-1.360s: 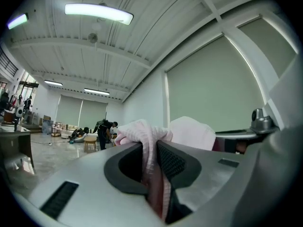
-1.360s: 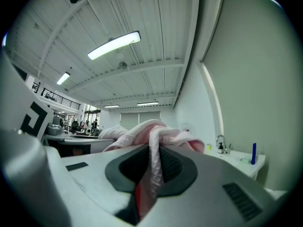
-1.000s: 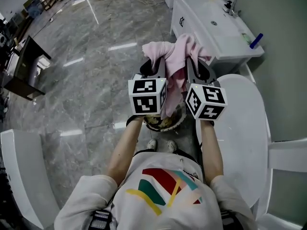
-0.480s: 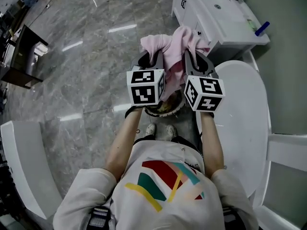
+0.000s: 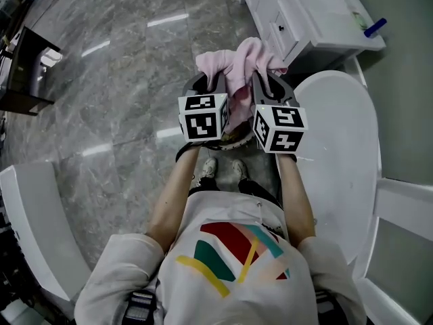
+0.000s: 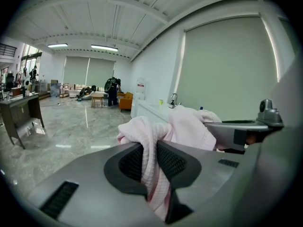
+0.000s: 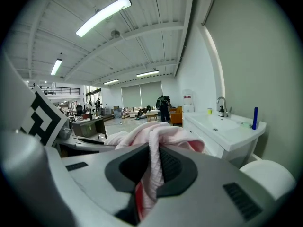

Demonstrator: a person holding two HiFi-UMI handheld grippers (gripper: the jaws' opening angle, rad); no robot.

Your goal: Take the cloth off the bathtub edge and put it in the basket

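Both claws pinch one pink cloth. From the head view, the left claw and the right claw are side by side, up in the air, just beside the white bathtub on its floor side. Each claw has a cube with black and white squares on it, and the cloth bunches up in front of the cubes and hangs down between them. The cloth is not touching the bathtub; it is held up near the bathtub's edge. A woven basket sits on the grey floor just beside the bathtub too, and only a bit of its rim peeks out between the cubes. I cannot tell if the bottom of the cloth touches the basket. A white sink cabinet stands at the far end of the bathtub. From the left gripper view, the two dark pads of the left claw are pressed close with a fold of the pink cloth squeezed between them. More cloth puffs up past the tips and some hangs down below them. The other claw shows at the side, also in the cloth. From the right gripper view, the right claw's pads are almost together and they squeeze another fold of the same cloth, which heaps up over the tips. The round white end of the bathtub shows low in the corner, and past it stands the sink with a tap and a blue stick on top.
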